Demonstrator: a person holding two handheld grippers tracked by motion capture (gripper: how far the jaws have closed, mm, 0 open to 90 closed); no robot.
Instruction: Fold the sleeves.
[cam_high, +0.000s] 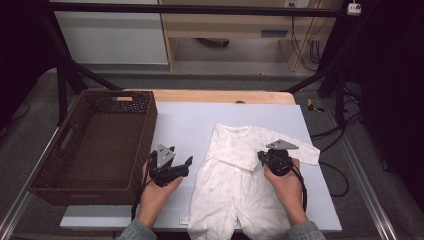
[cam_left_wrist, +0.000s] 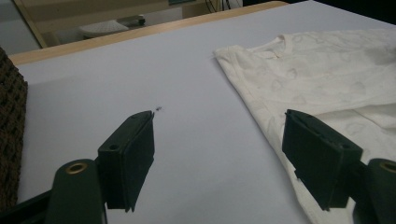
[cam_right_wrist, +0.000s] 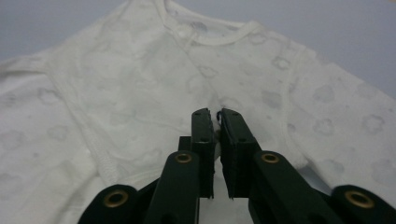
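I find the baby suit (cam_high: 235, 185) flat on the worktop (cam_high: 185, 125), light, soft and limp. My right hand-held gripper (cam_right_wrist: 214, 116) pinches a fold of its chest cloth; the left hand-held gripper (cam_left_wrist: 219, 154) stands wide beside its sleeve edge, the next hold.

In the high view, we see the white baby garment (cam_high: 235, 185) run off the bottom edge, so the ends of its legs are cut away, and the right gripper (cam_high: 263, 159) covers part of the sleeve folded across its chest. In the right gripper view, a thin strip of white cloth sits between the near-shut jaws, but we cannot tell how much fabric is pinched, since the jaws hide it. The garment's sides and lower part leave that view's edges. In the left gripper view, the wicker basket (cam_left_wrist: 10, 135) is cut off at the left edge, and a tiny dark speck (cam_left_wrist: 159, 109) on the table (cam_left_wrist: 140, 70) is too small to identify.
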